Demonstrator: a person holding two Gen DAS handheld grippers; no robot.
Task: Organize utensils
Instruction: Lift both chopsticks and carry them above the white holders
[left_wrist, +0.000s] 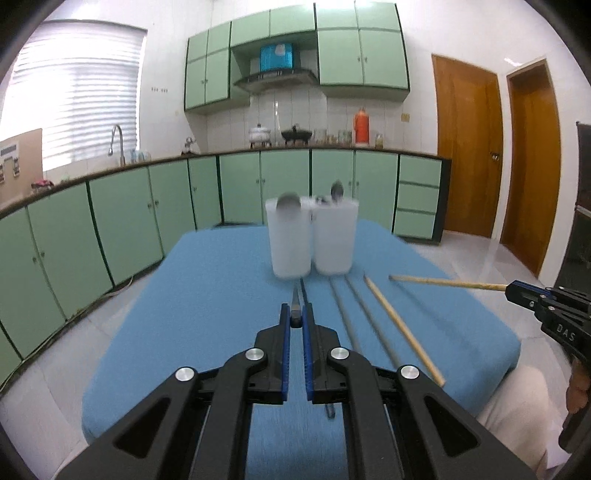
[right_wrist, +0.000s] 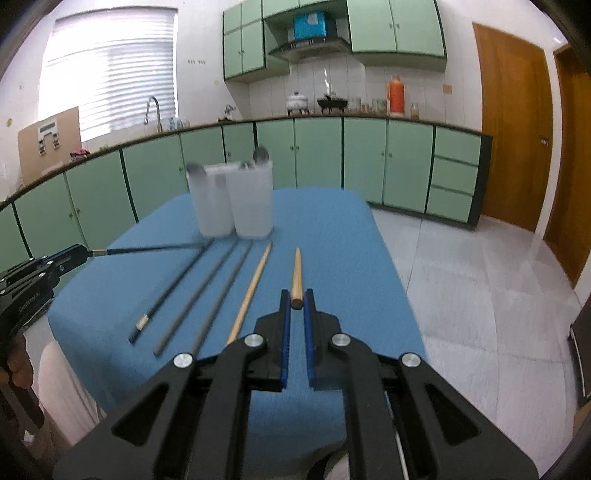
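Note:
Two translucent white holders (left_wrist: 312, 238) (right_wrist: 232, 199) stand side by side on the blue table, with spoons sticking out of them. My left gripper (left_wrist: 296, 314) is shut on a black chopstick (left_wrist: 295, 301) (right_wrist: 147, 250) held above the table, tip toward the holders. My right gripper (right_wrist: 296, 299) is shut on a wooden chopstick (right_wrist: 296, 273) (left_wrist: 447, 283), also lifted. On the cloth lie two grey chopsticks (left_wrist: 351, 314) (right_wrist: 214, 284), one wooden chopstick (left_wrist: 399, 326) (right_wrist: 251, 291) and another black chopstick (right_wrist: 173, 291).
The blue cloth-covered table (left_wrist: 207, 295) (right_wrist: 332, 229) has edges close on the left, right and near sides. Green kitchen cabinets (left_wrist: 147, 206) run behind it. Wooden doors (left_wrist: 469, 155) stand at the right over a tiled floor (right_wrist: 461, 295).

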